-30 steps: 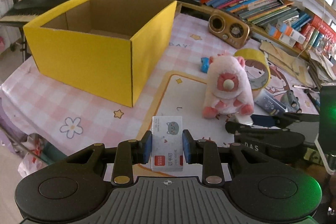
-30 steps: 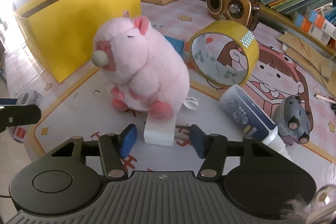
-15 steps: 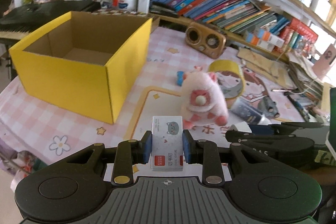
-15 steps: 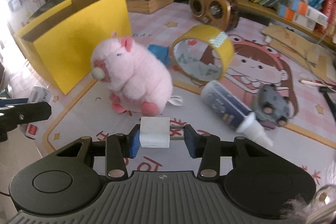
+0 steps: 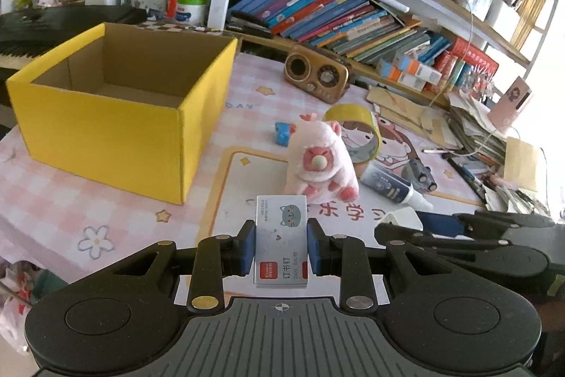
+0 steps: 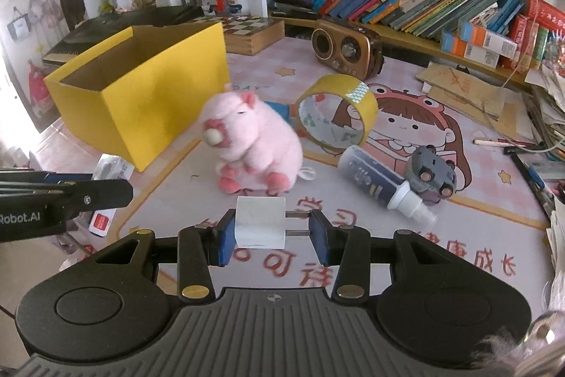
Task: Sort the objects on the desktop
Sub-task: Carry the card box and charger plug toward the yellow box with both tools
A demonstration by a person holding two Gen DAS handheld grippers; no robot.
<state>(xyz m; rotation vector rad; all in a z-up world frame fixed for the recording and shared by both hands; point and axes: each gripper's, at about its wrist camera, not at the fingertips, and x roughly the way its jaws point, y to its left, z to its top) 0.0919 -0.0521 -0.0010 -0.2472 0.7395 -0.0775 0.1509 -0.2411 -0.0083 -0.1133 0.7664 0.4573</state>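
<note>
Yellow cardboard box (image 5: 116,115), open top, inside bare as far as visible, sits well ahead and to the left of the left gripper (image 5: 281,248); from the right gripper (image 6: 272,232) it lies far ahead-left. Pink plush pig (image 6: 247,143) stands just ahead of both grippers, slightly right of the left one and slightly left of the right one, on the pink cartoon desk mat (image 6: 406,235). Roll of yellow packing tape (image 6: 335,113) stands on edge behind the pig, right of it, touching or nearly so. Brown retro radio (image 5: 316,78) is farther back, near the bookshelf. Glue bottle (image 6: 379,182), lying flat with its white nozzle toward the right, is ahead-right of the right gripper; a small grey toy car (image 6: 432,172) lies just beside its nozzle end. Left gripper: 2 blue pads clamped on a box of staples (image 5: 281,241), grey with a cat print and a red label, held clear of the mat. Right gripper: closed on a white charger plug (image 6: 260,221), left pad against its body, right pad against the 2 metal prongs, lifted off the mat.
</note>
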